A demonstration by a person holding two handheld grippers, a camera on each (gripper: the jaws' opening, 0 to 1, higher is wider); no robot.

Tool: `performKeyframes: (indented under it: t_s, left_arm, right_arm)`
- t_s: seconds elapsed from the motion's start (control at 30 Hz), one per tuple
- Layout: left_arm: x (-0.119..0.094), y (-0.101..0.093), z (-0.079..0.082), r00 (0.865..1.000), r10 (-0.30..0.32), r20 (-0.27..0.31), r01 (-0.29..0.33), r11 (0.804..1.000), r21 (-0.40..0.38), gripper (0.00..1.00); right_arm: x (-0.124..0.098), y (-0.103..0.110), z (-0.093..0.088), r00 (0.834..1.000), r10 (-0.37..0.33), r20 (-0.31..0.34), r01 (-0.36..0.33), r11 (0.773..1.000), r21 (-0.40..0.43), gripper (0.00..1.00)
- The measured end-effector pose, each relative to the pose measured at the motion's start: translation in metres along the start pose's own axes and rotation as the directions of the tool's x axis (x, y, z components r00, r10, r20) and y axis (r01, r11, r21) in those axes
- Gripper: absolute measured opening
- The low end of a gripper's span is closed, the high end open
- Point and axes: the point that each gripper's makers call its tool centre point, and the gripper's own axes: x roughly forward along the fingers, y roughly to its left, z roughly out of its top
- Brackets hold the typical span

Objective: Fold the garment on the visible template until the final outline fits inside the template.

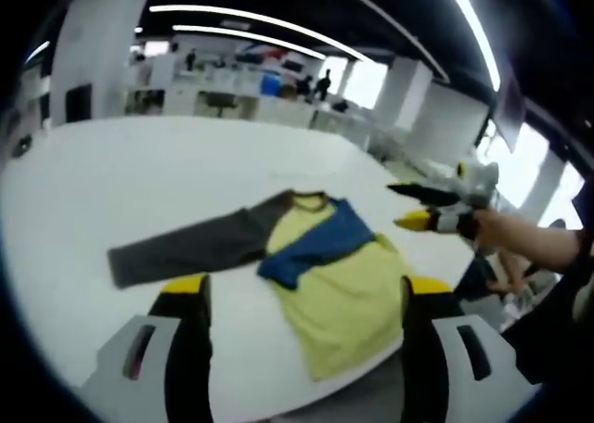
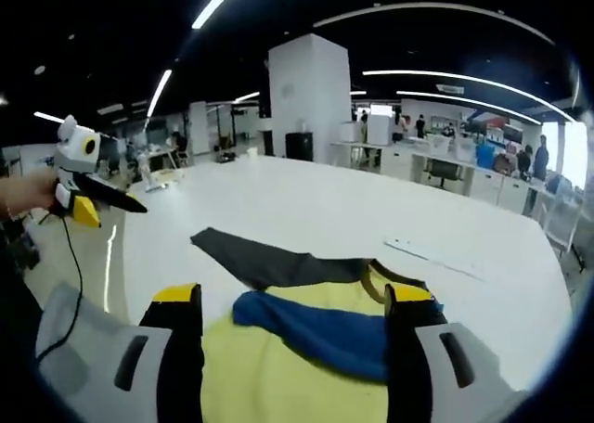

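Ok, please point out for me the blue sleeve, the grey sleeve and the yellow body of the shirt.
blue sleeve (image 1: 316, 247): left gripper view, middle of the sleeve folded across the chest.
grey sleeve (image 1: 186, 247): left gripper view, middle of the sleeve spread out on the table.
yellow body (image 1: 348, 302): left gripper view, lower front.

White table (image 1: 111, 182); yellow-grey shirt (image 1: 334, 284) lying flat on it.

The garment (image 1: 316, 265) lies flat on the table (image 1: 121, 182), near the table's edge closest to the person. One sleeve (image 1: 190, 247) stretches out across the tabletop toward the table's middle; the other sleeve (image 1: 320, 242) lies folded across the chest. The left gripper (image 1: 302, 298) hangs above the garment's near side, jaws apart. The right gripper (image 1: 413, 205) hovers over the table's edge beside the collar.
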Motion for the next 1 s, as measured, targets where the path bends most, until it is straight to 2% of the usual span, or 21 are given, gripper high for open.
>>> performKeyframes:
  t_s: [0.3, 0.8, 0.9, 1.0]
  left_arm:
    - [-0.003, 0.002, 0.007, 1.000, 0.025, 0.010, -0.025, 1.000, 0.006, 0.80]
    - [-0.019, 0.028, 0.013, 0.995, 0.100, 0.021, -0.100, 0.995, 0.006, 0.81]
    - [-0.020, 0.033, 0.012, 0.994, 0.107, 0.022, -0.107, 0.994, 0.004, 0.81]
    - [-0.021, 0.029, 0.011, 0.994, 0.110, 0.023, -0.110, 0.994, 0.004, 0.81]
  right_arm:
    - [-0.056, -0.024, -0.013, 0.998, -0.063, -0.014, 0.063, 0.998, 0.004, 0.99]
    - [-0.138, -0.063, -0.031, 0.980, -0.195, -0.033, 0.197, 0.979, 0.048, 1.00]
    - [-0.150, -0.069, -0.038, 0.975, -0.221, -0.039, 0.223, 0.973, 0.059, 1.00]
    - [-0.159, -0.074, -0.045, 0.970, -0.238, -0.052, 0.241, 0.968, 0.066, 1.00]
